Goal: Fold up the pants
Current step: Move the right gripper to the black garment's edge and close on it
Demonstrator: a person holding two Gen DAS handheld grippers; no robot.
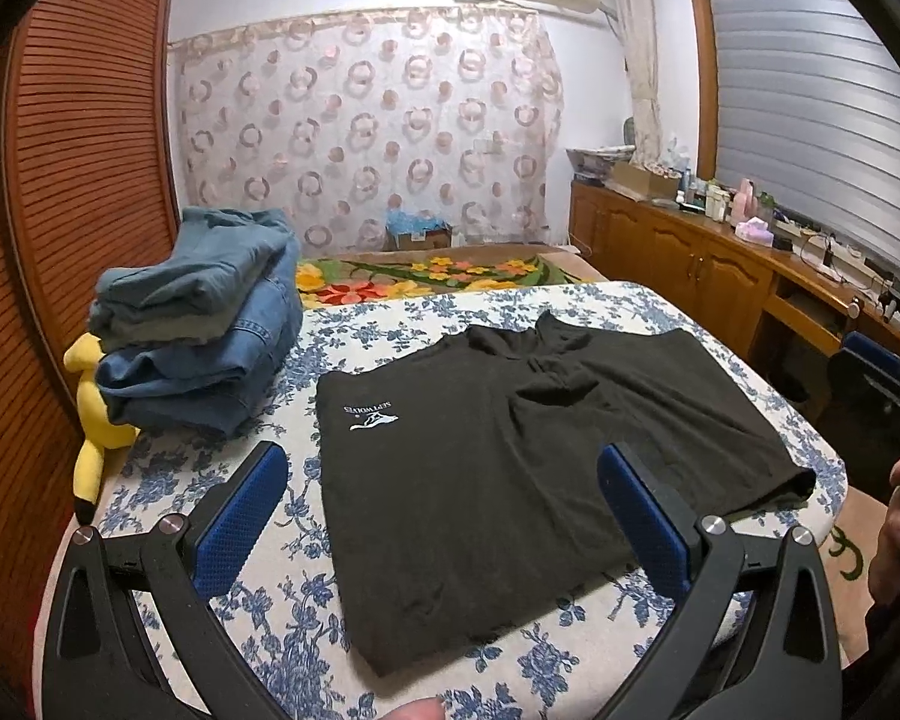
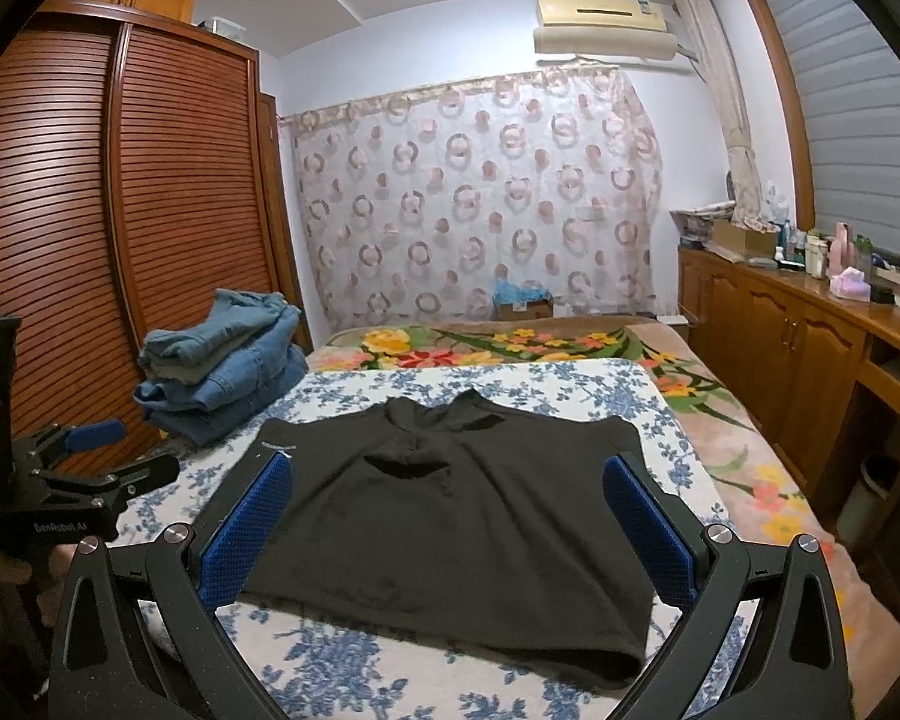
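Note:
Black pants (image 1: 510,462) lie folded flat on a blue-flowered board, a white logo at their left edge; the right wrist view shows the same black pants (image 2: 450,534). My left gripper (image 1: 444,468) hovers above the near part of the fabric, open, nothing between its blue pads. My right gripper (image 2: 450,477) also stands open over the pants, empty. The left gripper (image 2: 99,450) appears at the left edge of the right wrist view, jaws apart, off the cloth.
A stack of folded jeans (image 1: 204,324) sits at the board's far left, with a yellow plush toy (image 1: 93,414) beside it. A flowered blanket (image 2: 510,342) covers the bed behind. Wooden cabinets (image 2: 798,348) run along the right, a slatted wardrobe (image 2: 90,210) on the left.

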